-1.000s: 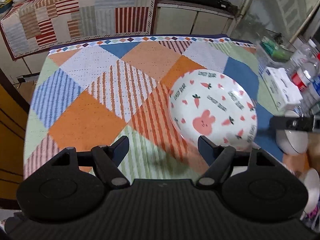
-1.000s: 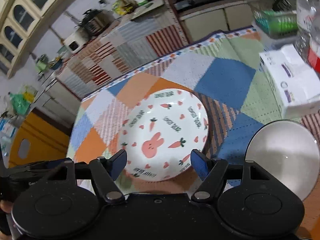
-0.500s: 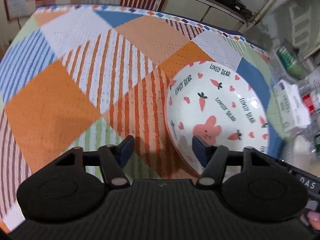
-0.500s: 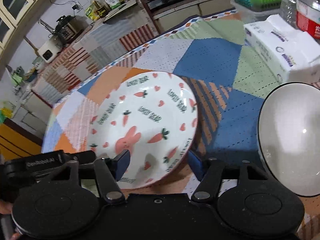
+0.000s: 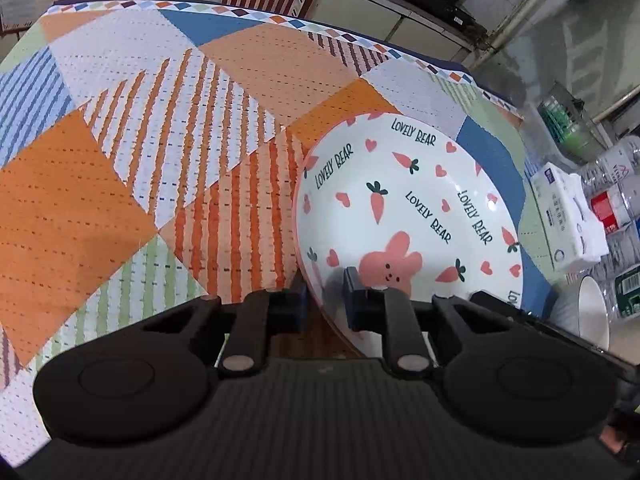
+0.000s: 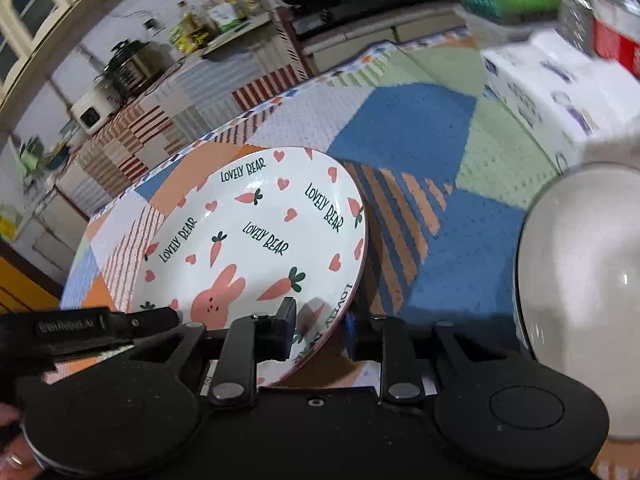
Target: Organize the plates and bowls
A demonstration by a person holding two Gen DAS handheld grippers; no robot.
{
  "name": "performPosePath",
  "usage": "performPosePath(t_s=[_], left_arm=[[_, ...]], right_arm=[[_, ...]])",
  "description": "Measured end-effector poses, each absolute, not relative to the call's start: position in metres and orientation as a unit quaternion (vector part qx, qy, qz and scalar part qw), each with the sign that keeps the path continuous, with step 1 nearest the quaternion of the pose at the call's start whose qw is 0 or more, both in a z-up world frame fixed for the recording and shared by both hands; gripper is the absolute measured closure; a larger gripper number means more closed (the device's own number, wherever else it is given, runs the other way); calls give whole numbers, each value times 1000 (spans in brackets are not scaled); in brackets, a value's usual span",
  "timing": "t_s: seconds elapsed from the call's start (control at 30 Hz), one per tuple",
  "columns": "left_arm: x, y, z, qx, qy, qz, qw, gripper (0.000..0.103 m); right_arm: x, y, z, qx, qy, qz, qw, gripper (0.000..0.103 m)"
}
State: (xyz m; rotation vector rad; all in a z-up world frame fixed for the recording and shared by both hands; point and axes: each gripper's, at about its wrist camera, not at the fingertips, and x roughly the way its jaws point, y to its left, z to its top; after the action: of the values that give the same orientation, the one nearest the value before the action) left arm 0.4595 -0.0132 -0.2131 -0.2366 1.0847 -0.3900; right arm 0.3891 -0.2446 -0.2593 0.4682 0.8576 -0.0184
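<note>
Kitchen setting: a patchwork-clothed surface (image 5: 120,208) with cabinets and a counter behind it. Plate (image 5: 408,216), white with carrot and rabbit print, sits right of centre on the cloth and appears tipped, its near rim raised. Left tongs (image 5: 324,300) are clenched across the plate's near-left rim, one finger outside under the rim, the other inside on the printed face. Right tongs (image 6: 320,328) straddle the near-right rim; their jaws are closing, rim between them, and the pads look to be on it already. So the plate lies directly ahead of both tongs, held at two points on its near edge, neither hand clearly the nearer; the plate is round, so there is no long axis to align. A white bowl (image 6: 580,300) stands just beside the plate on the right, close to the right tongs; judgement: this is the tight side for any sideways carry. A tissue pack (image 5: 568,216) and bottles (image 5: 616,200) crowd the right edge beyond it. Open cloth extends to the left and far side, well apart from anything, and looks the freest room for moving. A second white bowl (image 5: 596,312) shows at the right of the left view; whether it is the same bowl I cannot tell.
</note>
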Motion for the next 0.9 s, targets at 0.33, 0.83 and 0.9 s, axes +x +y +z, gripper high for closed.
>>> performPosePath(t_s=[0.33,0.83,0.9], left_arm=[[432,-8,-188,-110,532,-213,812,85],[335,21,-105,-65,471,-217,853,85],[324,23,-99,-64,469,-220,853,85]], right_arm=[[374,-266,-231,225,422,48,877,82],[298,-243,-168,214,398,104,886,82],[287,-241,-164,209,394,108,889,82]])
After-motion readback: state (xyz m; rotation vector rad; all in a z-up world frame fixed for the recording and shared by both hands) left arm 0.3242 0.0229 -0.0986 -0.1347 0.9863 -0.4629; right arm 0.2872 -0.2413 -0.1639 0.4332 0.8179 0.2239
